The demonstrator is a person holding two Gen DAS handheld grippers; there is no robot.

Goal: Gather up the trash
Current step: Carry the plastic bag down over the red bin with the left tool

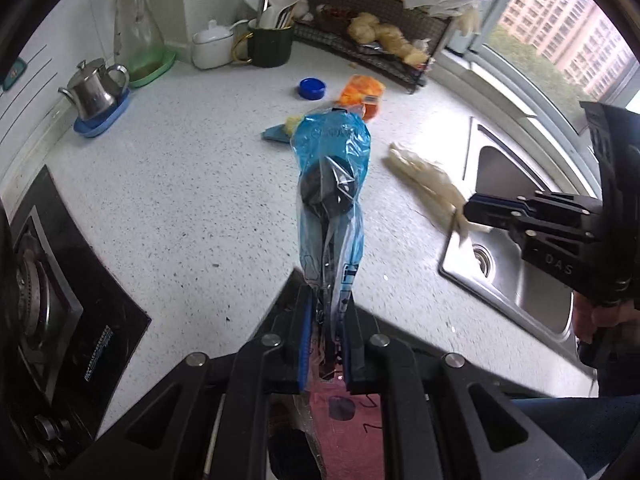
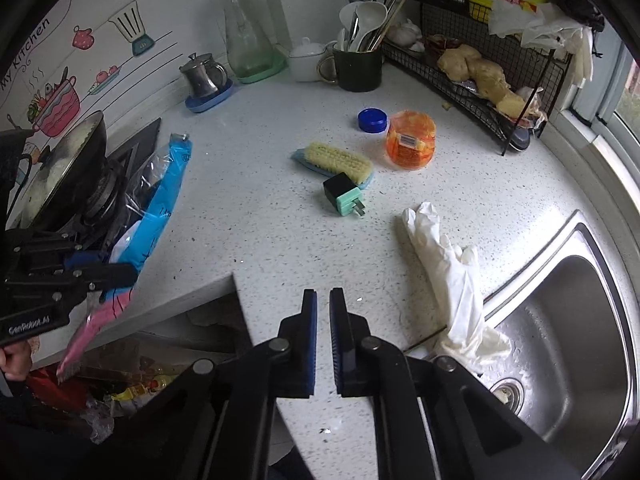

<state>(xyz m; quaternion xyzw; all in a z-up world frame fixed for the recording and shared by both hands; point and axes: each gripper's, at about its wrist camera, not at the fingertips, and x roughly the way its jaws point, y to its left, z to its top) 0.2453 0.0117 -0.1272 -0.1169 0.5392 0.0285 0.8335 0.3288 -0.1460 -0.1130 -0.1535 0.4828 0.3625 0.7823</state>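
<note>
Trash: the wrapper is clamped in the left gripper, off the counter; the glove, at two o'clock of the nearly closed, empty right gripper, remains.

In the left wrist view, the left gripper was clamped on a blue plastic wrapper, which stood out over the speckled white counter. Its fingers pinched the wrapper's lower end. Beyond it lay an orange packet, a blue lid and a scrubbing brush partly hidden by the wrapper. A white glove lay by the sink, its end at the tips of the right gripper, which reached in from the right over the basin.
</note>
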